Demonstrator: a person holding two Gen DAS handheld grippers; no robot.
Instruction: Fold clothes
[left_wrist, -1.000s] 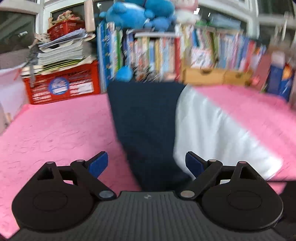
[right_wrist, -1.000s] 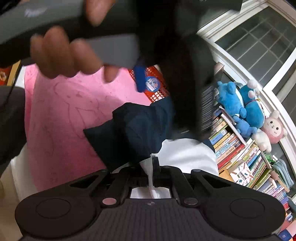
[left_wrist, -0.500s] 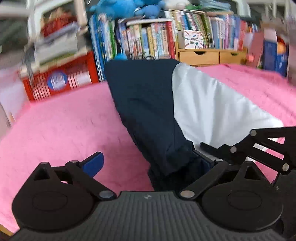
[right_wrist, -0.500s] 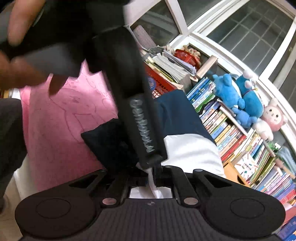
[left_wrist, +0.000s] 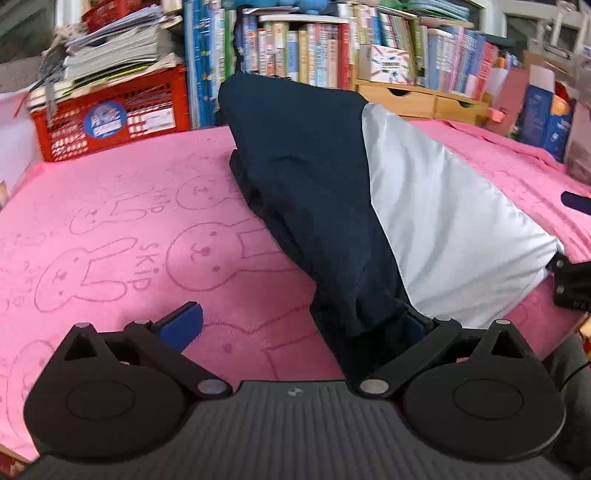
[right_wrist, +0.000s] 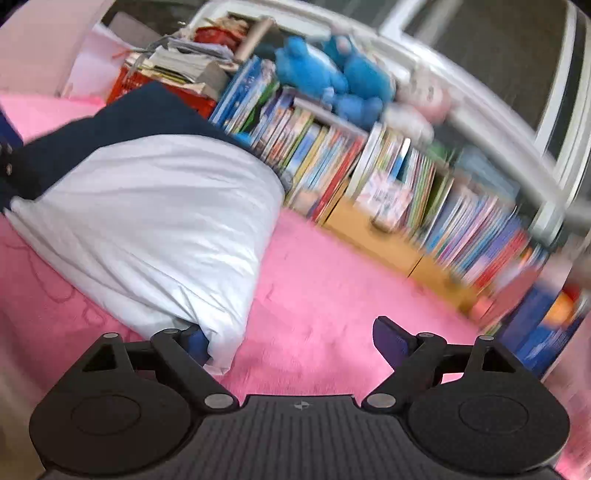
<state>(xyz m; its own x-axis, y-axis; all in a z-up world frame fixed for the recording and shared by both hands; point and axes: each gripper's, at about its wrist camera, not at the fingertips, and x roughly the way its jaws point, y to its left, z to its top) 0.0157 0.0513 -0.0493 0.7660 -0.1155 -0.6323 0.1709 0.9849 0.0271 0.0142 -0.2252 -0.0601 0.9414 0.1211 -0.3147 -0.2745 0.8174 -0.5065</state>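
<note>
A garment, navy (left_wrist: 306, 192) on one half and white (left_wrist: 443, 236) on the other, lies folded on the pink blanket (left_wrist: 129, 221). My left gripper (left_wrist: 299, 326) hovers low at its near end, open wide. The navy cloth's near tip drapes over its right finger, and the left finger (left_wrist: 181, 326) is over bare blanket. My right gripper (right_wrist: 291, 341) is at the white half (right_wrist: 159, 221), its jaws opening. The white corner lies against its left finger (right_wrist: 195, 341), and nothing is pinched. Its linkage shows at the right edge of the left wrist view (left_wrist: 570, 284).
Behind the blanket stand a row of books (left_wrist: 306, 48), a red crate (left_wrist: 114, 122) under stacked papers, wooden drawers (left_wrist: 417, 99) and blue plush toys (right_wrist: 328, 81). A blue box (left_wrist: 546, 114) stands at the far right. Bare blanket (right_wrist: 332, 280) lies right of the garment.
My right gripper let go of the white cloth edge, opened, and swung right, away from the person's hand. The left gripper opened a little wider and dropped closer to the navy end.
</note>
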